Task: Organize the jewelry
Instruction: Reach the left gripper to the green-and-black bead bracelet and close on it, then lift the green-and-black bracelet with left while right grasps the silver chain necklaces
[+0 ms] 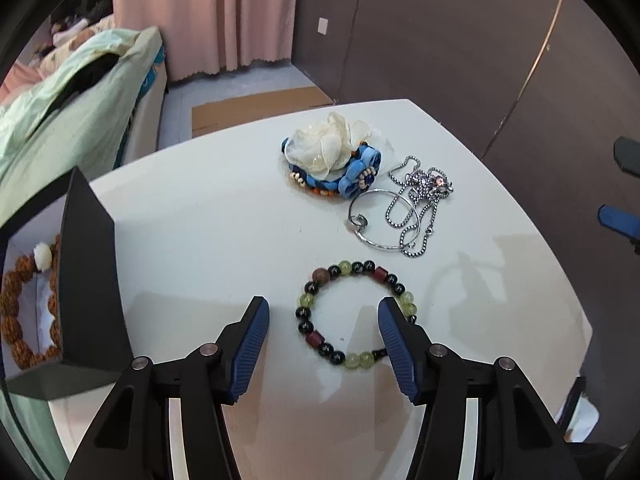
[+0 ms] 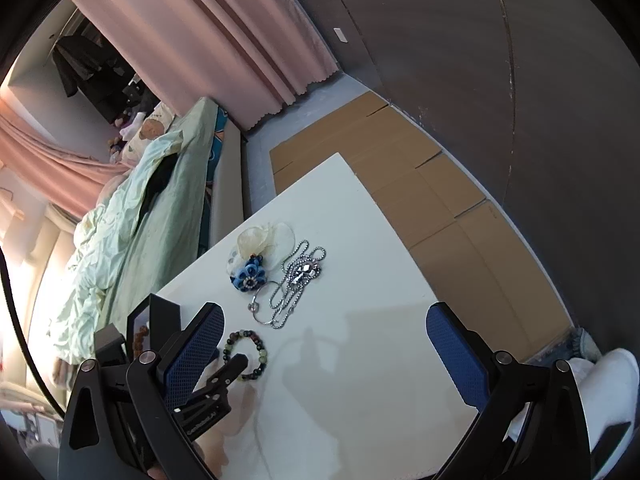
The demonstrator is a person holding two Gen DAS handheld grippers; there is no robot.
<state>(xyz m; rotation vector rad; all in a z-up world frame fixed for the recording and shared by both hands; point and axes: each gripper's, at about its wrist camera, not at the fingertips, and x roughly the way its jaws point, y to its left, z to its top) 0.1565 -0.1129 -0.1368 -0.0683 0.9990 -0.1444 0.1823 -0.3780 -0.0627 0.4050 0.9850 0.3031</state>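
A bracelet of green, black and maroon beads (image 1: pixel 316 304) (image 2: pixel 256 344) lies flat on the white table (image 1: pixel 200 220). My left gripper (image 1: pixel 323 302) hangs just above it, open. Its right finger (image 1: pixel 394 340) covers the ring's right side, while the left finger (image 1: pixel 252 340) stands clear to the left of the beads. In the right wrist view one left finger (image 2: pixel 234 364) points into the ring. My right gripper (image 2: pixel 324 316) is open wide over bare table, with nothing between its fingers. Its blue pad (image 1: pixel 624 224) shows at the right edge of the left wrist view.
Behind the bracelet lie a silver bangle (image 1: pixel 384 220), a silver chain with a pendant (image 1: pixel 424 192) and a blue and cream flower piece (image 1: pixel 332 160). An open black box (image 1: pixel 84 280) at the left holds a brown bead bracelet (image 1: pixel 12 312). A bed (image 1: pixel 60 112) stands beyond.
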